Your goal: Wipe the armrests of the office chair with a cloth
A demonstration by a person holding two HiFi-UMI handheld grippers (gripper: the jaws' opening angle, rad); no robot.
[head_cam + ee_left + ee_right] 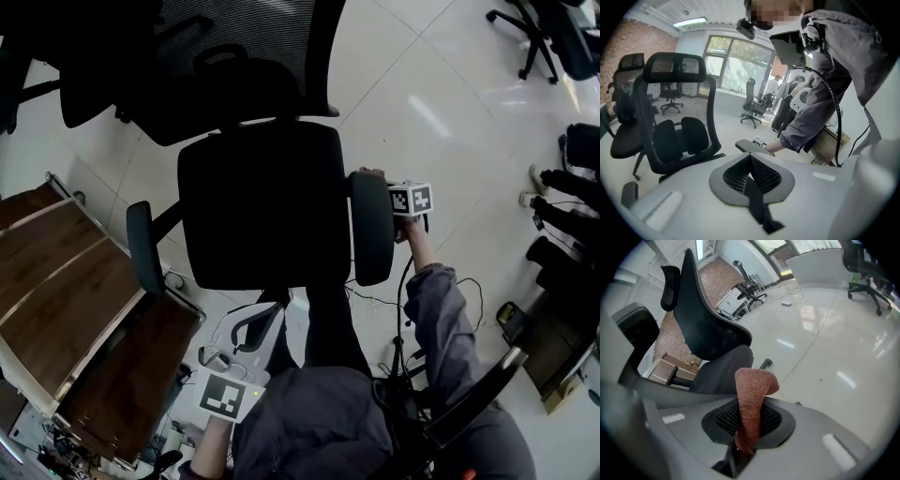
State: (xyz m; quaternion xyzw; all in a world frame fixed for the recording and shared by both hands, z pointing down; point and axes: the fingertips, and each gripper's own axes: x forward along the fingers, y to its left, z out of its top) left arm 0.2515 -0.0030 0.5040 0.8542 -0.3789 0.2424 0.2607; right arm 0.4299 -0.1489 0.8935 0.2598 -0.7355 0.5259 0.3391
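At the centre of the head view stands a black office chair (264, 208) on a pale tiled floor (441, 103), its seat seen from above with one armrest on each side. Right of the seat, the right armrest (372, 231) runs up the frame, and the right gripper (403, 200) sits just beside its far end, marker cube upward. From its own view, that gripper's jaws are clenched on a pinkish-brown terry cloth (753, 397), which stands up out of them and folds over at the top, with the chair's seat and dark backrest behind it at upper left. Whether the cloth touches the armrest cannot be told from any view. Left of the seat, the left armrest (143, 247) is untouched, well apart from both grippers. Low in the head view, the left gripper (751, 158) is held near the person's body; its jaws are pressed together with nothing between them, pointing toward the chair's armrest and the person's sleeve (811, 117). Behind that sleeve sits a cardboard box (830, 141), its contents not visible. Along the left edge of the head view lie dark wooden panels (66, 281) in a pale frame.
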